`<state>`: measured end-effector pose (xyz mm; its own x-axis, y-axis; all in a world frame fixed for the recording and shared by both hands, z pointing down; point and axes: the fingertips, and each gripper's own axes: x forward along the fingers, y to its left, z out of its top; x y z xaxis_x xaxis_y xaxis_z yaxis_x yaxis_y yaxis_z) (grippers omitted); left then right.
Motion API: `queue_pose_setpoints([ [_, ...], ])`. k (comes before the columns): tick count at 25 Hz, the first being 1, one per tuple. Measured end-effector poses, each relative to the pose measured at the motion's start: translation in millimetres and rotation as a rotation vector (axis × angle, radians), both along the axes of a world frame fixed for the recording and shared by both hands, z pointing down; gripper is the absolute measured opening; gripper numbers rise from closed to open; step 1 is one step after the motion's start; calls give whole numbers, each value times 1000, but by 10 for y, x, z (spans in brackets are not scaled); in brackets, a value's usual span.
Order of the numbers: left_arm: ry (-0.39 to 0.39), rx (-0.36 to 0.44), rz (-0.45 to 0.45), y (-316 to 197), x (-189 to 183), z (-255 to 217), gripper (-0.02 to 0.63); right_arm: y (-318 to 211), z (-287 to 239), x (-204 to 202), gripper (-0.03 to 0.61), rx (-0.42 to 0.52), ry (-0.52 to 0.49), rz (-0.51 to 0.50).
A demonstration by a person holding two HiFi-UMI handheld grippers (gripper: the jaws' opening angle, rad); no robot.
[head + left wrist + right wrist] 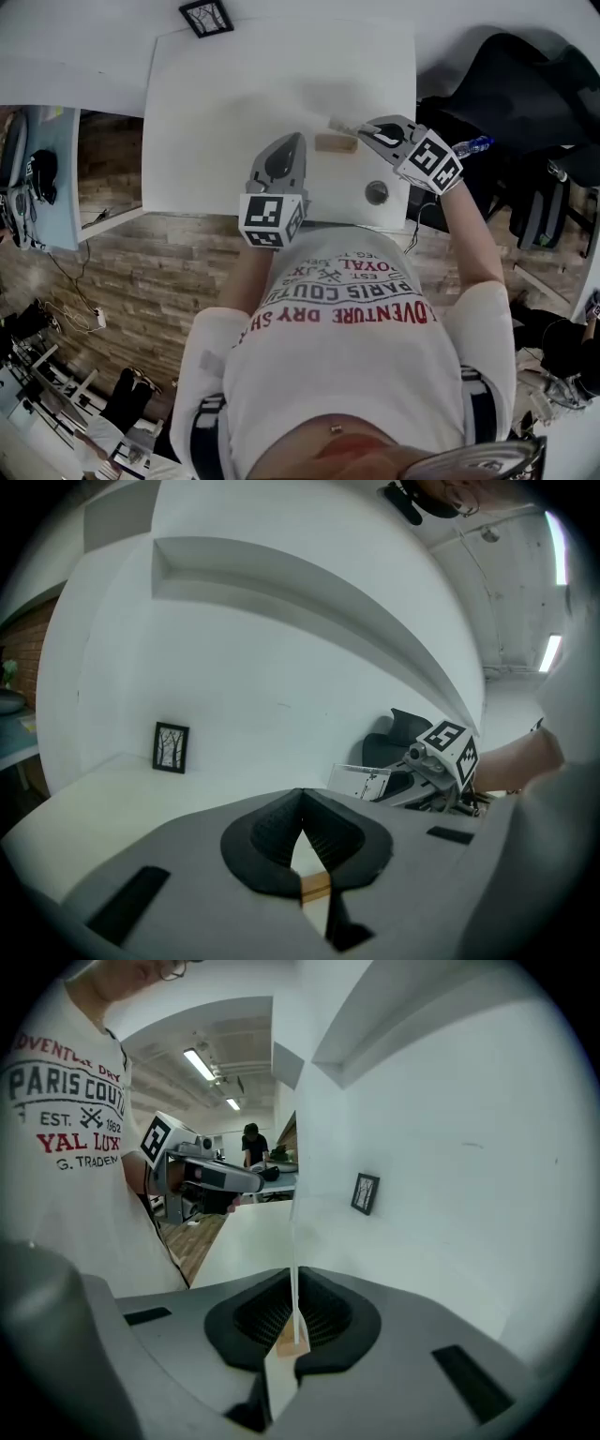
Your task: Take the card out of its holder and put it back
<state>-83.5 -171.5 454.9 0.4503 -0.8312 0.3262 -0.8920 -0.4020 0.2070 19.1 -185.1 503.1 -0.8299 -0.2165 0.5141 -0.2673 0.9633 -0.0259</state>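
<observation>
Our right gripper (294, 1312) has its jaws pressed together on the card (361, 782). In its own view the card shows edge-on as a thin white line rising from between the pads. The wooden holder (336, 142) lies just past the jaw tips in that view, roughly in line with the card's edge. In the head view the gripper sits at the holder's right end, with the card slanting just above the holder and clear of it.

Our left gripper (298, 141) has its tips together and nothing between them. It rests just beside the holder's left end, and a sliver of the wood shows through the gap under its jaws. We cannot tell whether it touches the block.

The holder lies flat on the white table (234, 112), towards the near edge. A small framed picture (206, 17) stands well beyond the holder, at the far corner by the wall.

We judge the first half done, since the card is out and gripped. Putting it back is still to do: the card's lower edge must meet the slot and slide in, and then the right jaws must let go. The slot itself is too small for us to make out.
</observation>
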Motion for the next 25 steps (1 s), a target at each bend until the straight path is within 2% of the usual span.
queue_pose_setpoints([
  [9, -13, -26, -54, 32, -105, 70, 25, 82, 173, -169, 35, -31, 23, -143],
  [25, -21, -60, -124, 23, -213, 201, 25, 136, 283, -256, 35, -59, 25, -239],
])
